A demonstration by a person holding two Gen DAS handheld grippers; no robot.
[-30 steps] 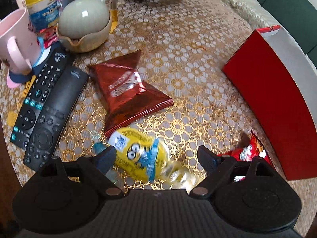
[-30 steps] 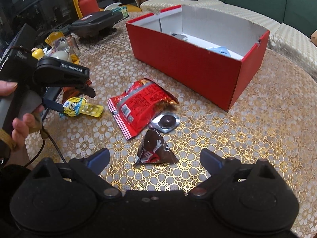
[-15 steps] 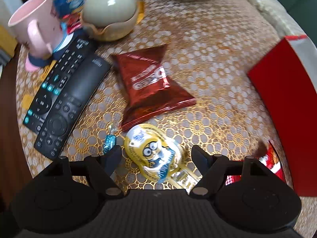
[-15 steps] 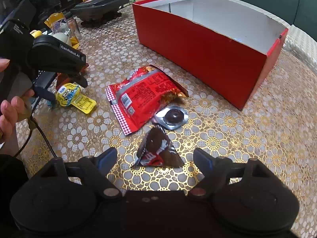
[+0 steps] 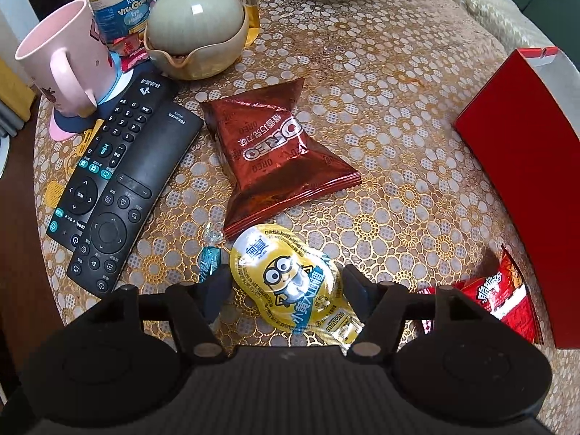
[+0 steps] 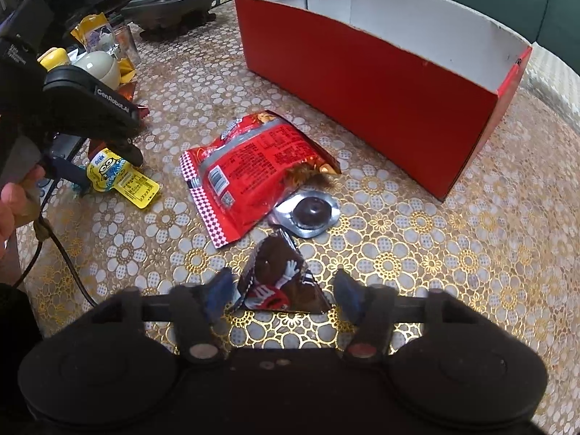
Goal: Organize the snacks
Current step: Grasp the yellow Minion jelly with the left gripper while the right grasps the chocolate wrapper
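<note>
**Both jaws closing on snacks, box waiting at the far right**

I held my left gripper (image 5: 282, 290) steeply down over the yellow Minions pouch (image 5: 290, 286), which lay flat on the desk (image 5: 380, 72) just near of the brown Oreo packet (image 5: 279, 152). My jaws were closing with the pouch between them; the pads stood just beside its edges, and I judged they were not yet pressing. I had straddled the round body of the pouch, not its flat tab, since that looked like the fuller part to pinch.

My right gripper (image 6: 282, 290) came down the same way over the brown M&M's packet (image 6: 281, 282), a little puffed pyramid. Those jaws were closing too, packet between them, with a gap showing on the right side. I took them both at once, I think, so both could go to the red box (image 6: 380, 101) together.

The right wrist view showed what the left could not: the box stood open at the top with white inner walls, and between it and my packet lay a red snack bag (image 6: 250, 170) and a foil-sealed chocolate (image 6: 311, 212). It also showed my left gripper from outside, with my hand (image 6: 14, 203) on its grip. The left wrist view alone showed the two remote controls (image 5: 119, 188), the pink mug (image 5: 61, 65), a small blue wrapped sweet (image 5: 208, 259) touching my left finger, and only one red wall of the box.
</note>
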